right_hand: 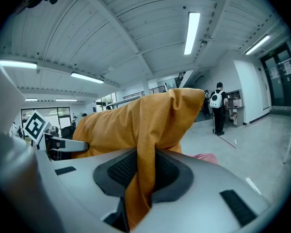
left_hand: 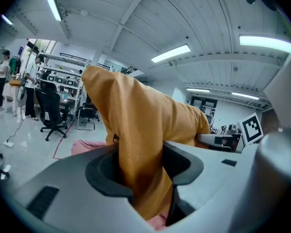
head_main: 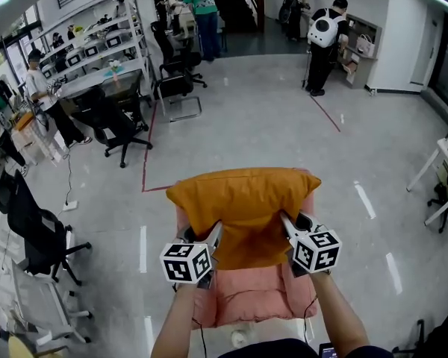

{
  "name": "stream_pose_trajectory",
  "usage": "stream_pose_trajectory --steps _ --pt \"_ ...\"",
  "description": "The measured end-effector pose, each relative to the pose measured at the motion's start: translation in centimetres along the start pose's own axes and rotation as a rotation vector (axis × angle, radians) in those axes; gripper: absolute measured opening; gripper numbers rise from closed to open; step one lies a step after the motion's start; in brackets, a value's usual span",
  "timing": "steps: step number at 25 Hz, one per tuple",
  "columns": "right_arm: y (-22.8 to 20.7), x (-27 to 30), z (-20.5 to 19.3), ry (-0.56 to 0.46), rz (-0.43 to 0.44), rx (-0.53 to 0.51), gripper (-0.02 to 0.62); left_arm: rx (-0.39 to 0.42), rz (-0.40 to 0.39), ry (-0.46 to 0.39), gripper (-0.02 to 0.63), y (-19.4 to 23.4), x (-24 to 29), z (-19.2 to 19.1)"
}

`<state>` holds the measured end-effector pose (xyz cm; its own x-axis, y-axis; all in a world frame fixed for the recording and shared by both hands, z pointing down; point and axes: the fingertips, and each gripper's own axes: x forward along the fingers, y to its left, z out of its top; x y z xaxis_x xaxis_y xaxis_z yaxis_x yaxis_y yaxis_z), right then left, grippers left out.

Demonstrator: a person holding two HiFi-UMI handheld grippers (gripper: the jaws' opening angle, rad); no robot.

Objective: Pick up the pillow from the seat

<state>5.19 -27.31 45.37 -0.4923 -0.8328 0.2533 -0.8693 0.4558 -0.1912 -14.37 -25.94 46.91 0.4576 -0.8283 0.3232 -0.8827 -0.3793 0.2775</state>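
Observation:
An orange pillow (head_main: 243,207) hangs lifted above the pink seat (head_main: 254,297), pinched at both near corners. My left gripper (head_main: 213,239) is shut on its left corner, my right gripper (head_main: 287,227) on its right corner. In the left gripper view a fold of the pillow (left_hand: 136,125) is squeezed between the dark pads of the left gripper (left_hand: 143,171), with a bit of the seat (left_hand: 87,147) behind. The right gripper view shows the pillow (right_hand: 136,120) cloth clamped in the right gripper (right_hand: 144,171); the seat (right_hand: 206,157) peeks out beyond.
Black office chairs (head_main: 119,121) and desks (head_main: 97,77) stand at the far left, another chair (head_main: 33,230) near left. People (head_main: 321,43) stand at the back. A red tape line (head_main: 145,151) runs on the floor. A white table (head_main: 444,166) is at right.

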Motion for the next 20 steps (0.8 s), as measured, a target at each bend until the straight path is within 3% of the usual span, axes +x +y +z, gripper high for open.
stream_pose_trajectory --steps 20 --pt "8.2 -9.6 1.6 -0.091 -0.027 -0.063 0.089 0.034 -0.031 -0.093 0.207 -3.5 -11.7 0.8"
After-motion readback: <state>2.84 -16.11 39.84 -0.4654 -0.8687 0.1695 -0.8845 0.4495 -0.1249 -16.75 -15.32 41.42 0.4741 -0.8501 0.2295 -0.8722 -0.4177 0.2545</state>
